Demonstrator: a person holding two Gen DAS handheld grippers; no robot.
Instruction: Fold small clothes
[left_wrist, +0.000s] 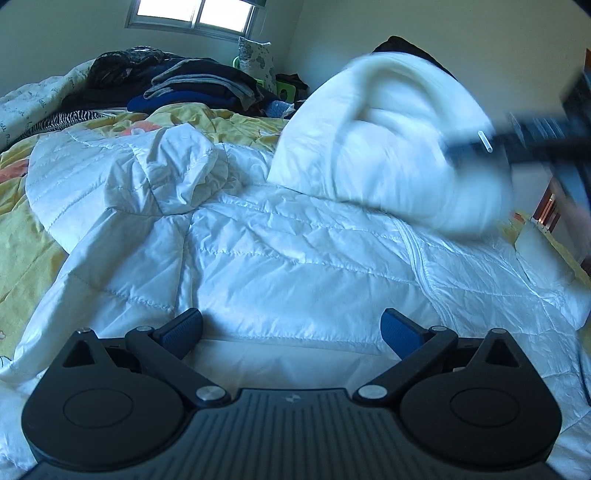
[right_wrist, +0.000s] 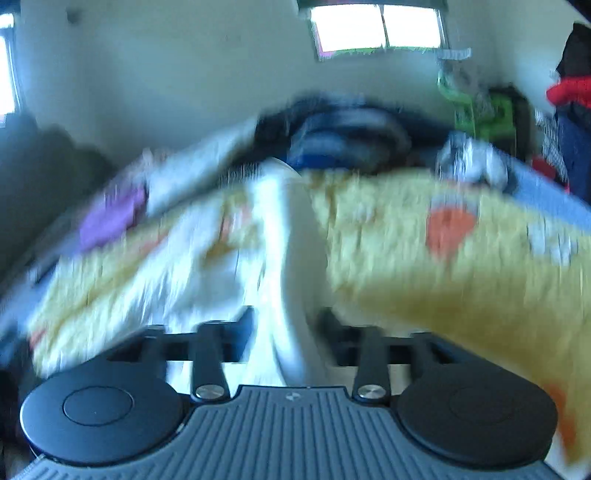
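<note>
A white quilted jacket (left_wrist: 277, 240) lies spread on the bed, its hood (left_wrist: 177, 166) bunched at the upper left. My left gripper (left_wrist: 291, 317) hovers open over the jacket's near hem, with nothing between its blue pads. One sleeve (left_wrist: 388, 140) is lifted off the bed and blurred by motion. My right gripper (left_wrist: 476, 149) is at the sleeve's right edge. In the blurred right wrist view a band of white jacket fabric (right_wrist: 291, 258) runs between the right gripper (right_wrist: 288, 321) fingers and fills the gap, so the gripper looks shut on it.
A yellow patterned bedspread (left_wrist: 22, 240) covers the bed under the jacket. At the far end lies a pile of dark folded clothes (left_wrist: 199, 85), below a window (left_wrist: 192, 14). Wooden furniture (left_wrist: 550, 210) stands at the bed's right edge.
</note>
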